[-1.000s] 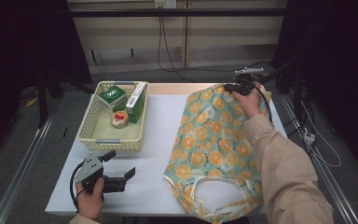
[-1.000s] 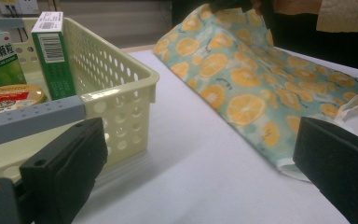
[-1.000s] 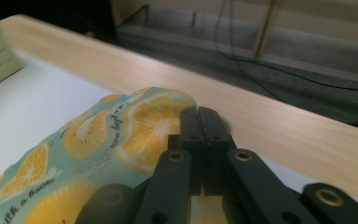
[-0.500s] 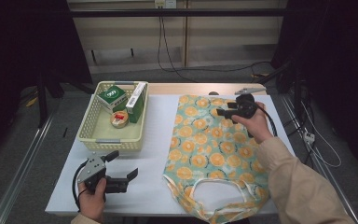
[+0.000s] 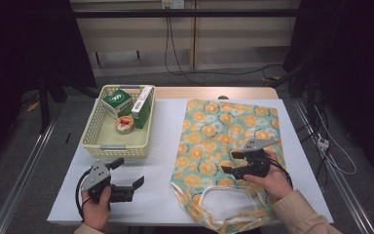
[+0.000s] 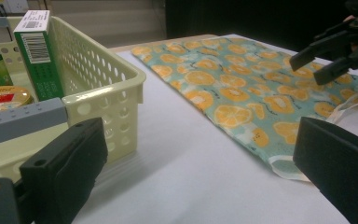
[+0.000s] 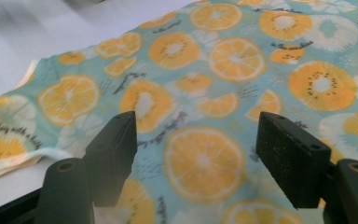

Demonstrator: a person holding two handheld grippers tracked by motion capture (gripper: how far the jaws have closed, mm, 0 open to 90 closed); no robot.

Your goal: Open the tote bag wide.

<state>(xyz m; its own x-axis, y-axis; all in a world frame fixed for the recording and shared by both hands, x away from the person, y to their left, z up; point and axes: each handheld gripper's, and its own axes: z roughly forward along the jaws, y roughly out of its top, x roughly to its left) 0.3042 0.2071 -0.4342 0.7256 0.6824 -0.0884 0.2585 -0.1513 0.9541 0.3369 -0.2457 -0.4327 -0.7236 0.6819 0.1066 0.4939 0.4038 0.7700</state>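
- Nearest the person, the left gripper (image 5: pixel 126 183) sits low over the bare white tabletop (image 5: pixel 160 146) close to the front edge, its jaws spread wide with nothing between them.
- There's open white surface all around it: a clear strip runs between the basket and the cloth, and more lies towards the front corner.
- The right gripper (image 5: pixel 233 162) hovers over the near half of the orange-slice tote bag (image 5: pixel 224 131), jaws apart and pointing across the cloth; they have just been opening, and nothing is pinched between them.
- The right gripper view looks along those ribbed black pads (image 7: pixel 289 154) with the printed cloth lying flat beneath and between them.
- The tote bag is thin, soft fabric, teal with orange and white citrus rounds, spread flat on the right half of the table; its handle loop (image 5: pixel 224 200) reaches the front edge, and its far end lies just short of the table's wooden rim.
- Further back on the left stands a cream plastic basket (image 5: pixel 93 139) with perforated walls, well apart from the bag.
- Inside it lie a green carton (image 5: pixel 118 101), a tall green and white box (image 5: pixel 142 103) propped on edge, and a small round tin (image 5: pixel 125 125).
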